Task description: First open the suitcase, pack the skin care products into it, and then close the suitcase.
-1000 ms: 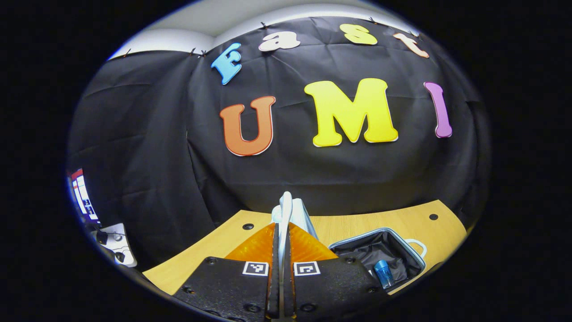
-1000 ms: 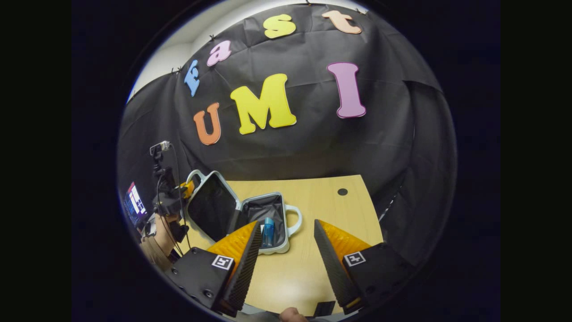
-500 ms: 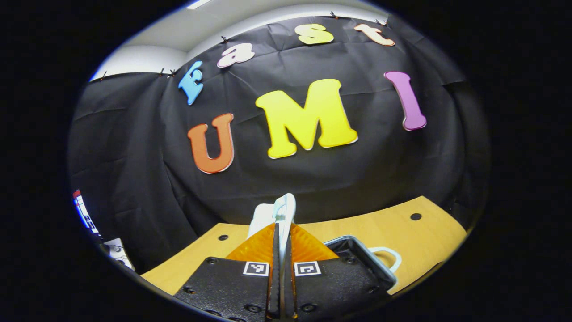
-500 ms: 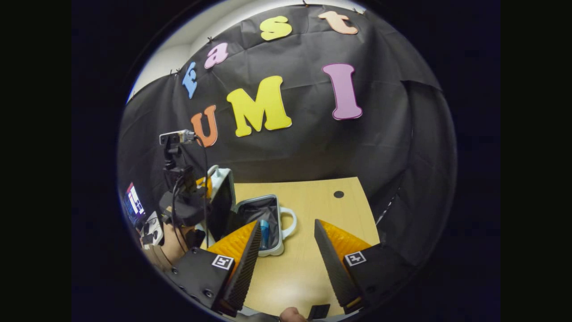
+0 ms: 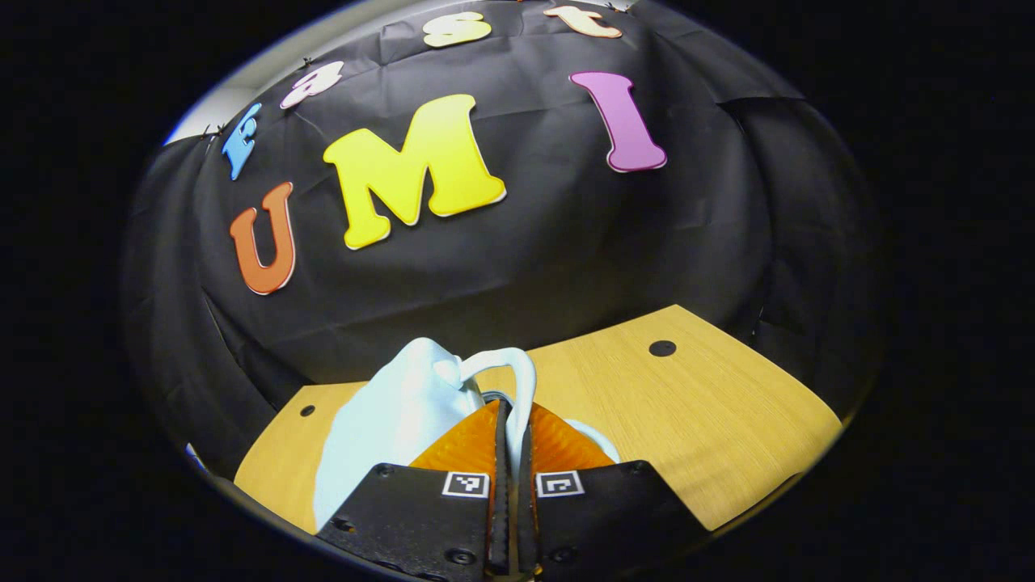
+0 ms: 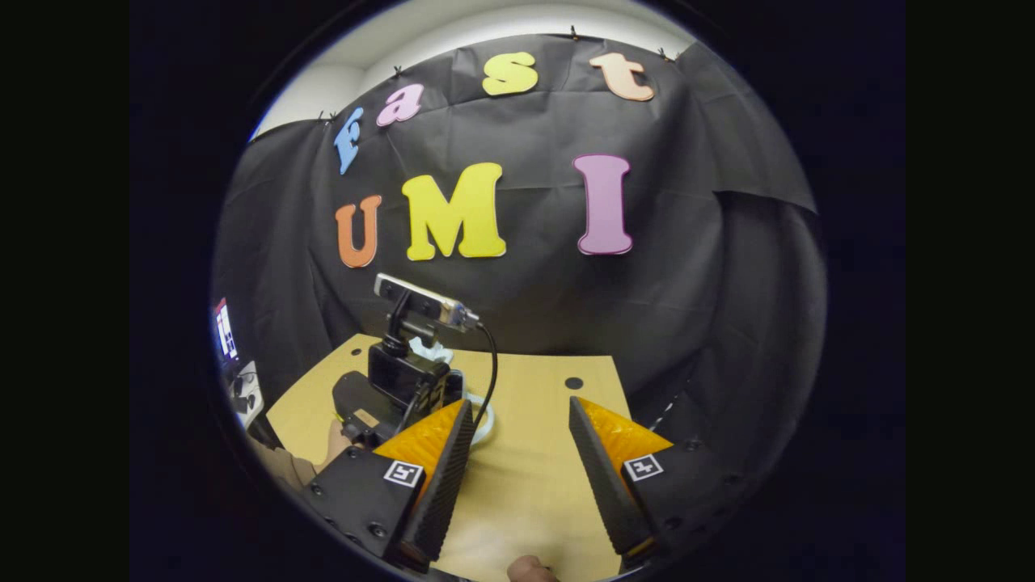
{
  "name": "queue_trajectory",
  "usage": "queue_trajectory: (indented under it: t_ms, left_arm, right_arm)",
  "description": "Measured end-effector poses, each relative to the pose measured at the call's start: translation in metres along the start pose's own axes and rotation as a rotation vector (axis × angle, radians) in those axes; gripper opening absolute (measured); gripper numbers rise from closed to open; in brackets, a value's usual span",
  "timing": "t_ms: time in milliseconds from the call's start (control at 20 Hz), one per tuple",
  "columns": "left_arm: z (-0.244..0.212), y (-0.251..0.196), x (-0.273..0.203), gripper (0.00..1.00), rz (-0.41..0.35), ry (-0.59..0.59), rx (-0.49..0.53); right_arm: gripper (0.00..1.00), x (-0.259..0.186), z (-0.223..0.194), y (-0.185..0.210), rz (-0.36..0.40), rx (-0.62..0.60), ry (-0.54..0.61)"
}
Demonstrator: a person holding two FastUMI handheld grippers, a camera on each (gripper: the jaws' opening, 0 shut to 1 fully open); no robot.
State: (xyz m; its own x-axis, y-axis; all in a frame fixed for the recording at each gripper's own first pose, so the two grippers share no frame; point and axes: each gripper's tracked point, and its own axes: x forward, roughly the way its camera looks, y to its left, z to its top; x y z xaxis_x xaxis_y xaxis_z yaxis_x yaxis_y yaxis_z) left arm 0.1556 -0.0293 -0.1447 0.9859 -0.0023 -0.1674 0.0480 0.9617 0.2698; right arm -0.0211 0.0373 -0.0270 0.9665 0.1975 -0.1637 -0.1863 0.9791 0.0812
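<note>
Your left gripper [image 5: 509, 453] had its ribbed fingers clamped on the suitcase handle [image 5: 517, 384], a smooth curved white loop. The glossy pale suitcase [image 5: 388, 420] lay on the wood-grain table [image 5: 711, 420], lid facing up. Your right gripper [image 6: 517, 461] hovered over the table, right of the suitcase, fingers spread wide.

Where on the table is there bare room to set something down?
Bare table runs right of the suitcase, out past the round hole. It is crowded at the suitcase, where the left gripper is shut on its handle.
</note>
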Motion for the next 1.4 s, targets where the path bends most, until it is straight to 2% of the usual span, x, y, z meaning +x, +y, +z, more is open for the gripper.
queue_trajectory:
  t_ms: [50,100,150,250,300,350,400,450,550,600,650,700,750,800,900,1100,1200,1400]
  left_arm:
    - [-0.005,-0.007,0.004,0.07,-0.009,0.019,-0.003]
    - [-0.011,-0.014,0.010,0.07,-0.016,0.038,-0.001]
    - [-0.016,-0.020,0.013,0.07,-0.017,0.051,0.005]
    - [-0.026,-0.030,0.021,0.07,-0.024,0.082,0.023]
    - [-0.030,-0.034,0.023,0.08,-0.029,0.097,0.031]
    - [-0.035,-0.037,0.025,0.08,-0.040,0.112,0.034]
    - [-0.039,-0.042,0.026,0.10,-0.051,0.126,0.032]
    - [-0.043,-0.045,0.027,0.11,-0.063,0.137,0.021]
    - [-0.047,-0.057,0.028,0.17,-0.119,0.155,-0.038]
    - [-0.046,-0.062,0.028,0.27,-0.147,0.166,-0.078]
    - [-0.041,-0.062,0.026,0.30,-0.154,0.156,-0.103]
    - [-0.032,-0.059,0.022,0.31,-0.141,0.134,-0.111]
    - [-0.022,-0.056,0.021,0.36,-0.144,0.120,-0.122]
    - [-0.010,-0.051,0.019,0.50,-0.143,0.099,-0.136]
    - [0.020,-0.032,0.009,0.64,-0.130,0.031,-0.153]
    - [0.059,0.021,-0.025,0.85,-0.067,-0.074,-0.093]
    - [0.068,0.044,-0.048,0.89,-0.057,-0.096,-0.118]
    - [0.078,0.103,-0.090,0.92,-0.002,-0.104,-0.249]
  right_arm:
    - [0.72,-0.002,0.002,-0.002,-0.008,-0.003,-0.012]
    - [0.67,-0.004,0.003,-0.004,-0.014,-0.014,-0.020]
    - [0.72,-0.004,0.002,-0.006,-0.019,-0.026,-0.023]
    - [0.72,-0.006,-0.001,-0.009,-0.022,-0.038,-0.024]
    - [0.67,-0.007,-0.004,-0.009,-0.022,-0.039,-0.021]
    - [0.72,-0.006,-0.005,-0.009,-0.022,-0.042,-0.018]
    - [0.67,-0.007,-0.005,-0.010,-0.022,-0.044,-0.017]
    - [0.72,-0.007,-0.005,-0.010,-0.023,-0.048,-0.018]
    - [0.72,-0.006,-0.003,-0.009,-0.022,-0.051,-0.021]
    - [0.72,-0.005,-0.002,-0.008,-0.021,-0.050,-0.022]
    - [0.67,-0.005,-0.001,-0.009,-0.021,-0.049,-0.023]
    - [0.72,-0.005,0.000,-0.009,-0.022,-0.052,-0.024]
    - [0.67,-0.006,0.002,-0.010,-0.025,-0.057,-0.029]
    - [0.72,-0.007,0.006,-0.008,-0.025,-0.061,-0.038]
    - [0.72,-0.007,0.014,-0.005,-0.026,-0.065,-0.058]
    - [0.72,-0.002,0.033,0.013,-0.013,-0.056,-0.103]
    - [0.72,0.002,0.040,0.026,-0.003,-0.051,-0.116]
    - [0.74,0.004,0.054,0.054,0.025,-0.047,-0.149]
